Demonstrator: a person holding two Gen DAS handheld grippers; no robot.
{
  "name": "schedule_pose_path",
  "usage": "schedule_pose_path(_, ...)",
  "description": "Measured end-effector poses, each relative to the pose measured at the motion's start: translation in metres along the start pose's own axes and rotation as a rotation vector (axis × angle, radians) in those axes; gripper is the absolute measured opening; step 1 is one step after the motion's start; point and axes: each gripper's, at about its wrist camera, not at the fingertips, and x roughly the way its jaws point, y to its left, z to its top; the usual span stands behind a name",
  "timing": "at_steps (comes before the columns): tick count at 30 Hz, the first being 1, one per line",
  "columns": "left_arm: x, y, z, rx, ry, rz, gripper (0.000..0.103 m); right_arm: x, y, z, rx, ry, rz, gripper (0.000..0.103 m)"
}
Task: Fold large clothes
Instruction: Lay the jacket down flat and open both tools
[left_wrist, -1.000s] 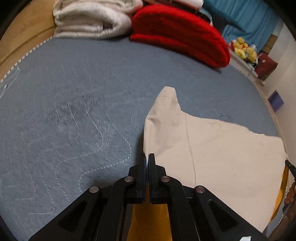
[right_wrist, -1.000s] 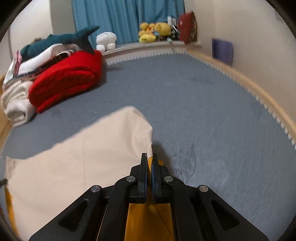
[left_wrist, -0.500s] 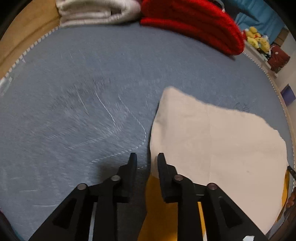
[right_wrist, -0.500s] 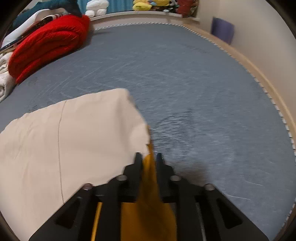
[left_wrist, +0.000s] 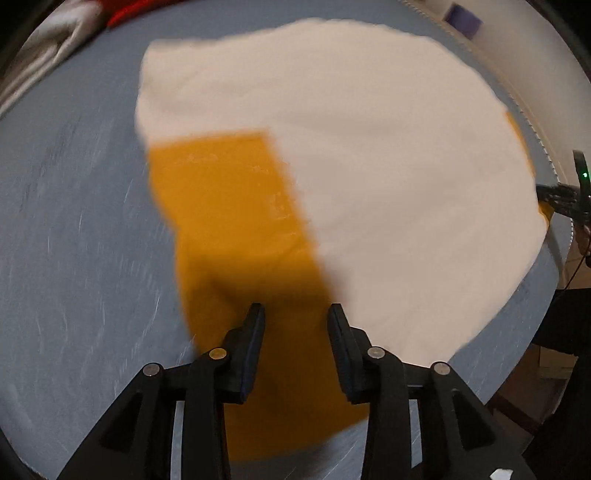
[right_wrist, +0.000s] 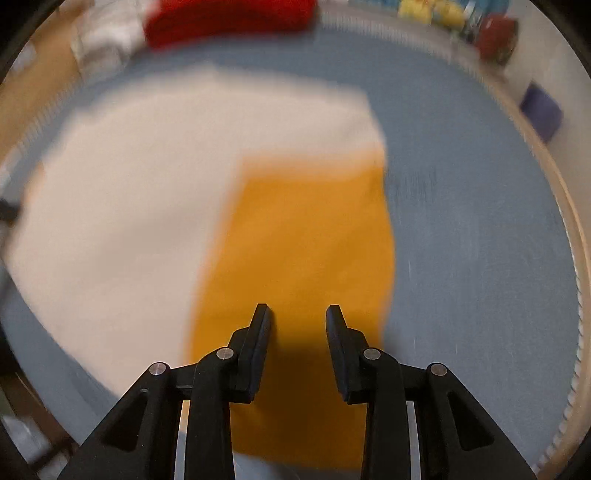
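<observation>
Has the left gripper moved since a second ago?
Yes. The left gripper has opened and drawn back and up from the garment; the red blanket, then large ahead, now sits at the frame's top edge.

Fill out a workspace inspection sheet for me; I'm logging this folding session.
Surface: grey quilted bed cover.
Job's things: cream and orange garment lying spread out.
Clutter: red blanket and white blanket at the far edge.
Grippers: left claw and right claw open above the orange part, holding nothing.
Cables: nothing seen.
Surroundings: yellow plush toys, blurred, by the wall.
</observation>
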Motion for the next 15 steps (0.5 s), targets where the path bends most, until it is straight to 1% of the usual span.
schedule_pose_path(1,-0.005,0.008,-0.004,-0.030,-0.003,-0.008,0.033,0.012,-0.007,-0.013,0.015,0.063,-0.010,0.032)
schedule_pose_path(2,-0.011,0.014,-0.008,-0.057,0.002,0.012,0.029,0.016,-0.013,-0.021,0.037,0.085,-0.003,0.033)
schedule_pose_path(4,-0.018,0.020,-0.017,-0.080,0.021,0.032,0.021,0.013,-0.028,-0.029,0.105,0.091,0.029,0.033)
schedule_pose_path(5,-0.020,0.019,-0.021,-0.070,0.029,0.024,0.021,0.009,-0.034,-0.032,0.129,0.093,0.036,0.033)
schedule_pose_path(6,-0.019,0.017,-0.029,-0.046,0.050,0.009,0.021,0.006,-0.037,-0.035,0.134,0.091,0.040,0.033)
schedule_pose_path(7,-0.015,0.015,-0.034,-0.031,0.078,0.013,0.021,0.005,-0.037,-0.038,0.125,0.092,0.040,0.033)
schedule_pose_path(9,-0.001,0.017,-0.045,-0.011,0.146,0.075,0.028,0.007,-0.035,-0.046,0.081,0.108,0.023,0.033)
schedule_pose_path(10,0.000,0.019,-0.049,-0.019,0.157,0.083,0.031,0.009,-0.034,-0.049,0.074,0.120,0.018,0.033)
schedule_pose_path(11,-0.003,0.021,-0.049,-0.041,0.154,0.079,0.031,0.012,-0.034,-0.052,0.070,0.140,0.014,0.033)
schedule_pose_path(12,-0.008,0.022,-0.047,-0.055,0.152,0.093,0.031,0.013,-0.035,-0.054,0.074,0.152,0.010,0.033)
schedule_pose_path(15,-0.033,0.019,-0.038,-0.044,0.119,0.187,0.030,0.008,-0.037,-0.058,0.092,0.171,-0.039,0.033)
